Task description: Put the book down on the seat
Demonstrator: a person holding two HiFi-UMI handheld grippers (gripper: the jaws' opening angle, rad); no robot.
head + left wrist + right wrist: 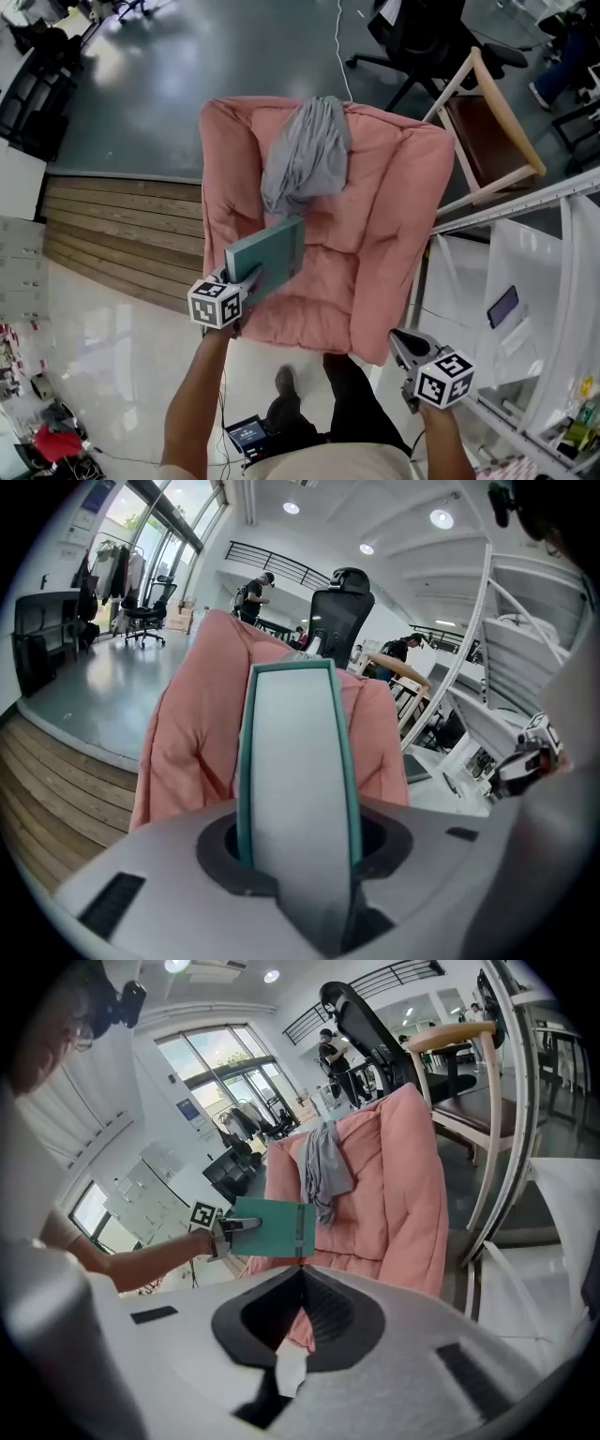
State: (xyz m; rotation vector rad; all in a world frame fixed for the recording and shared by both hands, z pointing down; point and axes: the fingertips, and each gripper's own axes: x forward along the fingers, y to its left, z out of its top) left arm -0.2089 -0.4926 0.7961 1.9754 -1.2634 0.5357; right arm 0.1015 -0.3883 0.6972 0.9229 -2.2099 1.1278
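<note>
One thin, rectangular teal book [272, 253] is clamped by its edge in the jaws of the left gripper [248, 279], above the front left edge of the puffy, quilted pink seat [375, 253]. A limp grey cloth [305, 155] is draped over its back. The jaws of the right gripper [399, 340] are closed on nothing.

Bright, even indoor light from round ceiling lamps [442, 518] and tall windows [217, 1061]; glare sheens the grey floor [127, 52]. The 2 gripper views bend strongly, corners black.
</note>
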